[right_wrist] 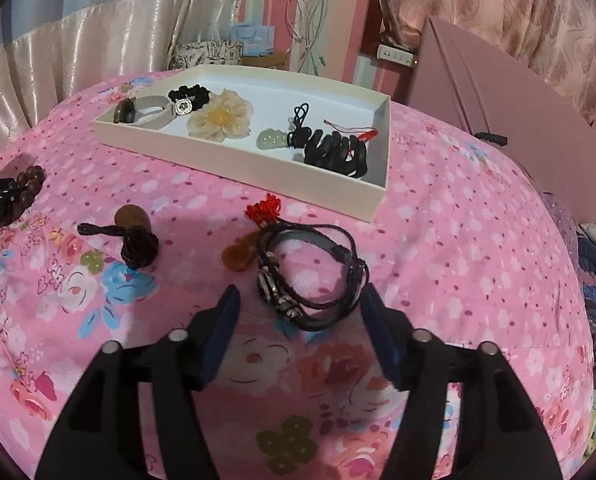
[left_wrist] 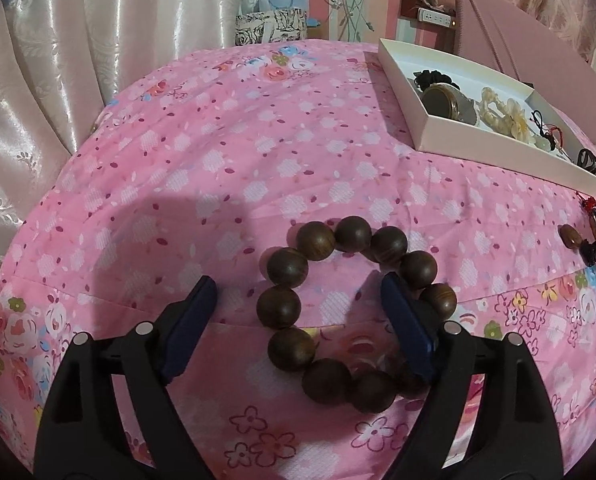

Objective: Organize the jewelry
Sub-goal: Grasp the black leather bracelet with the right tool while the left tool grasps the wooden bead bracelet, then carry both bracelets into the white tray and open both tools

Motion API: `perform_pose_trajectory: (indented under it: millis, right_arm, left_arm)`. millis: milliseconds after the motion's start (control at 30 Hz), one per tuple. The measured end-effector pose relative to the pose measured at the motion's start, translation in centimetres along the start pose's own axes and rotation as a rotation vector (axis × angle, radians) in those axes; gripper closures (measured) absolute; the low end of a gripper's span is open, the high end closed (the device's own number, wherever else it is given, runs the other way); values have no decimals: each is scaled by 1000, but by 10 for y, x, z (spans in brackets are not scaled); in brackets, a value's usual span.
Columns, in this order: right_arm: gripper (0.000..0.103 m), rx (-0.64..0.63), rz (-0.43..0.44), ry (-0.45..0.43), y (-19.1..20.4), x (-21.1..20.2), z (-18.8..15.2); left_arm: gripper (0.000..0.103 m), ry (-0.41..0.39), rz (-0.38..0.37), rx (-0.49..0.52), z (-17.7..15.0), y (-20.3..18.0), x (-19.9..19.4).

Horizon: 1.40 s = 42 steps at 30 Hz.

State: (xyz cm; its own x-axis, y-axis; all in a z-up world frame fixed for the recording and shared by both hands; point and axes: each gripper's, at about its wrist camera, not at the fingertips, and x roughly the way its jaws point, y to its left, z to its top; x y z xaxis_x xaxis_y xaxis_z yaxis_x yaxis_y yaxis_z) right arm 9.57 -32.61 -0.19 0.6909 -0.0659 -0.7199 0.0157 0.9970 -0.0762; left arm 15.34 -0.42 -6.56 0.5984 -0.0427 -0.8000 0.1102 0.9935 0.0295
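Note:
A bracelet of big dark wooden beads (left_wrist: 338, 308) lies on the pink floral bedspread. My left gripper (left_wrist: 300, 294) is open and straddles its left side, the right finger inside the loop. The bracelet shows small at the far left of the right wrist view (right_wrist: 24, 194). My right gripper (right_wrist: 300, 300) is open just short of a black cord bracelet with metal charms (right_wrist: 310, 276). An amber pendant on a red knot (right_wrist: 240, 258) lies beside it. A white box (right_wrist: 234, 158) holds several pieces.
A brown pendant on a dark braided cord (right_wrist: 132, 232) lies left of the cord bracelet, and shows at the right edge of the left wrist view (left_wrist: 578, 238). A pink box lid (right_wrist: 498, 92) stands behind the white box (left_wrist: 438, 132). Curtains hang behind the bed.

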Motion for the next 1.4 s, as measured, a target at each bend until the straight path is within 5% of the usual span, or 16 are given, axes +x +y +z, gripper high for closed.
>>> perform_pose_trajectory:
  millis: [100, 267, 533, 667, 833, 967, 1067, 1400]
  right_arm:
    - [38, 36, -4, -30, -6, -6, -1]
    - [38, 47, 127, -61, -7, -5, 6]
    - [53, 28, 196, 56, -1, 23, 8]
    - [85, 13, 194, 55, 3, 16, 1]
    - [86, 61, 154, 20, 1, 0, -10]
    - [85, 113, 166, 6, -7, -8, -18]
    - [85, 135, 174, 4, -12, -10, -21]
    - [85, 158, 174, -53, -18, -21, -21]
  left_arm:
    - [18, 3, -12, -5, 0, 2, 1]
    - [17, 5, -16, -4, 0, 3, 1]
    - [18, 1, -19, -3, 0, 1, 0]
    - [30, -17, -26, 22, -2, -3, -4]
    - [54, -41, -60, 55, -5, -9, -8]
    - [84, -55, -112, -15, -6, 5, -11]
    - [85, -57, -169, -58, -7, 14, -11]
    - [86, -55, -85, 13, -6, 0, -11]
